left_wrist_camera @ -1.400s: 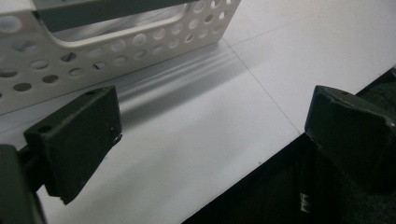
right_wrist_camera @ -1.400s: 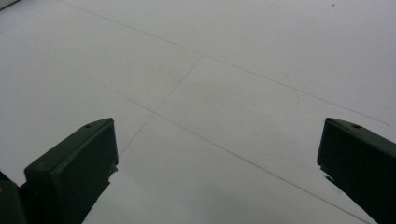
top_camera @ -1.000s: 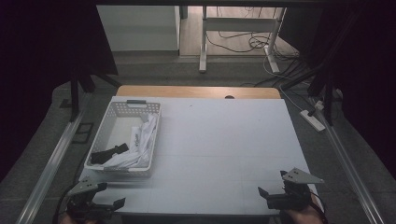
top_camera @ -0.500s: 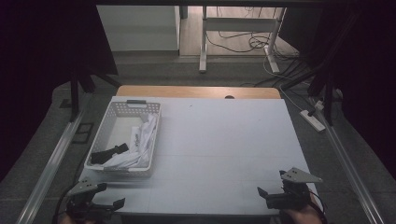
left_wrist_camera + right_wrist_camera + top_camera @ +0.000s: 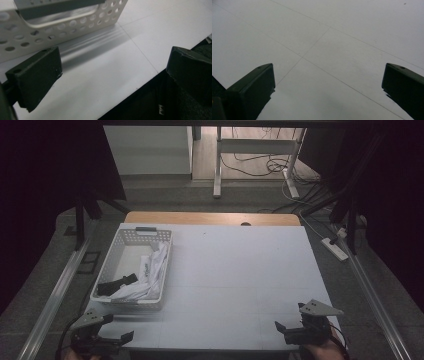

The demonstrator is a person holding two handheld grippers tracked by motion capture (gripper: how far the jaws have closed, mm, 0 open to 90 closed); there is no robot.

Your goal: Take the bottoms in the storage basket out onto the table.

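Note:
A white perforated basket [image 5: 112, 270] stands on the left of the white table [image 5: 240, 270]. It holds crumpled white cloths [image 5: 152, 270] and a black item [image 5: 116, 284]. My left gripper [image 5: 117, 329] hovers at the table's front left corner, just in front of the basket, and is open. In the left gripper view the gripper [image 5: 112, 72] has its jaws wide apart and empty, with the basket's wall [image 5: 62, 25] just ahead. My right gripper [image 5: 289, 321] is open at the front right corner. In the right gripper view the gripper [image 5: 328, 85] has only bare table [image 5: 324, 37] between its jaws.
A wooden strip [image 5: 210, 218] runs along the table's far edge. Metal rails [image 5: 55, 290] flank both sides, and a power strip [image 5: 336, 248] lies on the floor at right. The table's front edge [image 5: 140, 85] falls off to dark floor under the left gripper.

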